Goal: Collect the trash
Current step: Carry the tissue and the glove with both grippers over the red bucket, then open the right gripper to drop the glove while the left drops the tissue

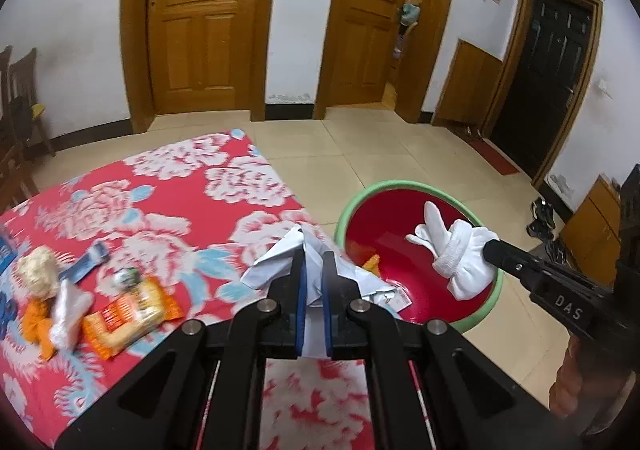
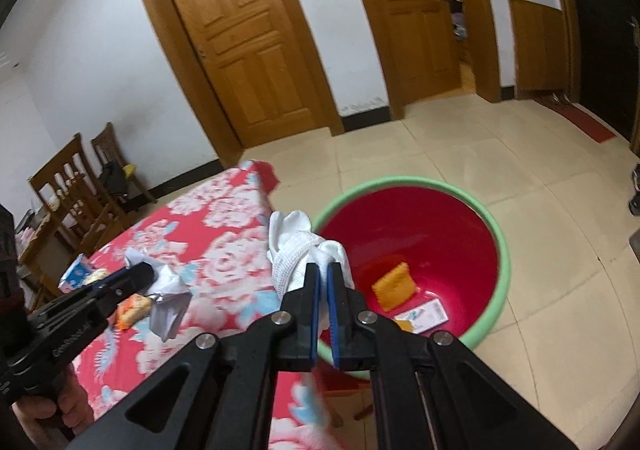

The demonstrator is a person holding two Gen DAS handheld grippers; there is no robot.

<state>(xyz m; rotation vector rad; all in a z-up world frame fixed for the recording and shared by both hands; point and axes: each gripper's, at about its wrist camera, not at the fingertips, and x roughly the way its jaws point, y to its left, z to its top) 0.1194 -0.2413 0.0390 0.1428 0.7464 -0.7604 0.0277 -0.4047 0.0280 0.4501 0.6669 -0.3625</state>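
Over the basin (image 2: 496,226), the right gripper (image 2: 323,270) pinches a glove (image 2: 292,250), the left gripper (image 1: 312,262) crumpled paper (image 1: 276,262); released early, either could miss.

even soft indoor light | mild glare on floor tiles (image 2: 460,154) | heavy fisheye bending, dark corners | slight motion blur around the doors (image 1: 200,22)

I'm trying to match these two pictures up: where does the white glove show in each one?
Left wrist view: white glove at right, over the red basin, pinched by the right gripper.
Right wrist view: centre, in that gripper.
Shared landmark: the green-rimmed basin.
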